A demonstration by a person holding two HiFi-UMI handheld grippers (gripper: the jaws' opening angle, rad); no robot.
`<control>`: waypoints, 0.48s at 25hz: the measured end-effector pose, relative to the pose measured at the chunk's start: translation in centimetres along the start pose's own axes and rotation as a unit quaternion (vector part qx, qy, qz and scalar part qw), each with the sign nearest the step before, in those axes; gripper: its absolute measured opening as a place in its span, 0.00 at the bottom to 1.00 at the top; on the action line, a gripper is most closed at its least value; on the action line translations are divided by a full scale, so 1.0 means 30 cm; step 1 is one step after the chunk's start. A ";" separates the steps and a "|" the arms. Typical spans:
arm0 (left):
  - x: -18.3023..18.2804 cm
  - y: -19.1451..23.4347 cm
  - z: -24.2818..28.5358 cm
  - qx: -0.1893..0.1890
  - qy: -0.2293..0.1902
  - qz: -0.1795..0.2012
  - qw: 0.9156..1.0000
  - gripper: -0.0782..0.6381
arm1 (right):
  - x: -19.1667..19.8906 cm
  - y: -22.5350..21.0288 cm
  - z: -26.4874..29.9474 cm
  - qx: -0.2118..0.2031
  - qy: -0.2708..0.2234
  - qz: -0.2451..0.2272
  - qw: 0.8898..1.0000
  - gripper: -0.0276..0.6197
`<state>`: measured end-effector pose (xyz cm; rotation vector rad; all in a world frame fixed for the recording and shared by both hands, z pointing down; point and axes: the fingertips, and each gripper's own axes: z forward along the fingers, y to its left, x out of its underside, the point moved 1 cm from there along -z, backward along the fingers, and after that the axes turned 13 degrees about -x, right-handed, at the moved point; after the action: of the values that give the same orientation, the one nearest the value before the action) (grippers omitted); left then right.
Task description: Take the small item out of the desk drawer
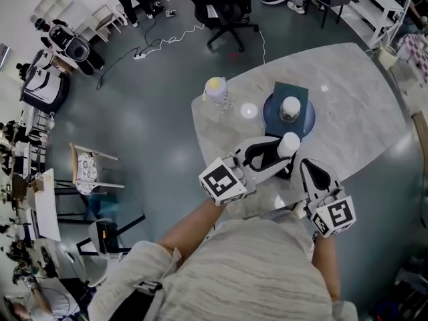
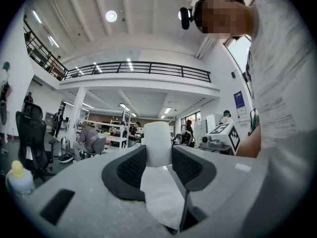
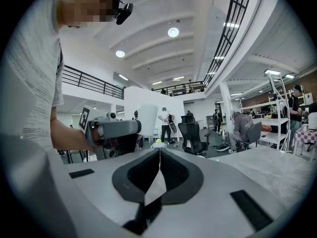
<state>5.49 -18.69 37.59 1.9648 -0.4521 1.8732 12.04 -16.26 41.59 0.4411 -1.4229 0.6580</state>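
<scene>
A small white cylinder [image 1: 289,144] stands upright between the pads of my left gripper [image 1: 286,155], held above the marble table [image 1: 361,119]. In the left gripper view the same white cylinder [image 2: 157,139] fills the gap, and my left gripper [image 2: 158,151] is shut on its sides. My right gripper [image 1: 306,167] hangs just to the right of it, over the table's near edge. Its jaws meet with nothing between them, as the right gripper view shows [image 3: 159,151]. That view also shows the left gripper [image 3: 115,129] with the white cylinder [image 3: 147,117]. No drawer is in view.
A blue plate [image 1: 304,122] on a dark square mat carries a capped jar [image 1: 289,108] at the table's middle. A yellow-capped bottle [image 1: 215,89] and a small round white thing [image 1: 249,110] stand at the far left. An office chair [image 1: 224,9] is beyond the table.
</scene>
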 end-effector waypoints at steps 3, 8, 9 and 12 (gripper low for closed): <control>-0.037 -0.013 -0.028 -0.001 -0.011 -0.003 1.000 0.36 | -0.014 0.008 0.008 -0.001 -0.007 -0.005 1.000 0.06; -0.074 -0.028 -0.050 0.001 -0.015 0.002 1.000 0.36 | -0.029 0.010 0.017 0.000 -0.012 -0.011 1.000 0.06; -0.077 -0.031 -0.055 0.001 -0.015 0.004 1.000 0.36 | -0.030 0.013 0.017 0.001 -0.011 -0.011 1.000 0.06; -0.080 -0.034 -0.069 -0.003 -0.016 -0.001 1.000 0.36 | -0.030 0.014 0.014 0.004 -0.009 -0.013 1.000 0.06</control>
<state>4.03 -16.88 35.19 1.9931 -0.4635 1.8388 11.41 -16.36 40.72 0.4728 -1.4301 0.6406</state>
